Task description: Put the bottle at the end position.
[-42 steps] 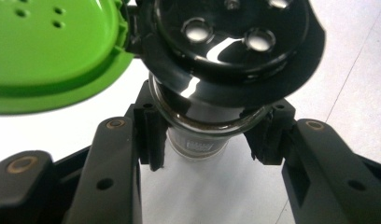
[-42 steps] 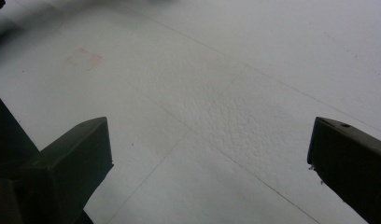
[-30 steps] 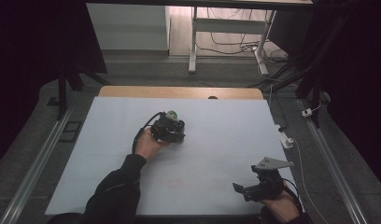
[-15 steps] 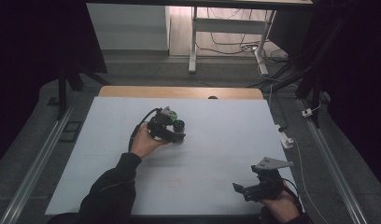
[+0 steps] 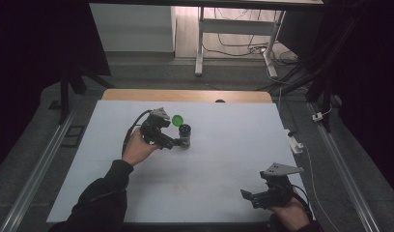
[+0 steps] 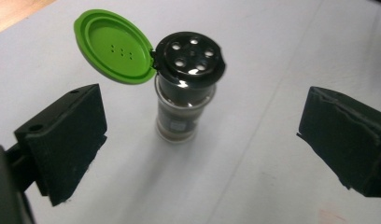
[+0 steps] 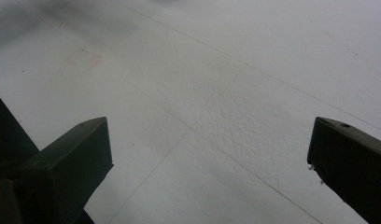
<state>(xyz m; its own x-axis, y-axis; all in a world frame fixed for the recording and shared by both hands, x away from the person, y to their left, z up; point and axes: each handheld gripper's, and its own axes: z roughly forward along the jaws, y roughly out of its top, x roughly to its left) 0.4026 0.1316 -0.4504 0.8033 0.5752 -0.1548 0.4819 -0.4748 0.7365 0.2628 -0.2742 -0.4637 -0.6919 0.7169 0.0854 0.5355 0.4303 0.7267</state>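
Note:
A small clear shaker bottle (image 5: pixel 184 136) (image 6: pixel 179 112) stands upright on the white table mat (image 5: pixel 224 159). Its black perforated top is bare, and its green flip lid (image 5: pixel 177 119) (image 6: pixel 115 46) hangs open on the hinge. My left gripper (image 5: pixel 173 140) (image 6: pixel 207 140) is just left of the bottle. Its jaws have just been opening and stand wide, with the bottle ahead of them and untouched. My right gripper (image 5: pixel 255 197) (image 7: pixel 212 154) rests open near the front right corner, with bare mat between its jaws.
A wooden strip (image 5: pixel 185 95) borders the mat's far edge. A white plug block (image 5: pixel 295 144) with cables lies off the right edge. Metal rails (image 5: pixel 40 164) run along both sides, and desk legs (image 5: pixel 200 43) stand beyond.
My left gripper sat over the bottle's top, then opened and drew back to the left and upward. The green lid now stands flipped open. The right hand has stayed put.

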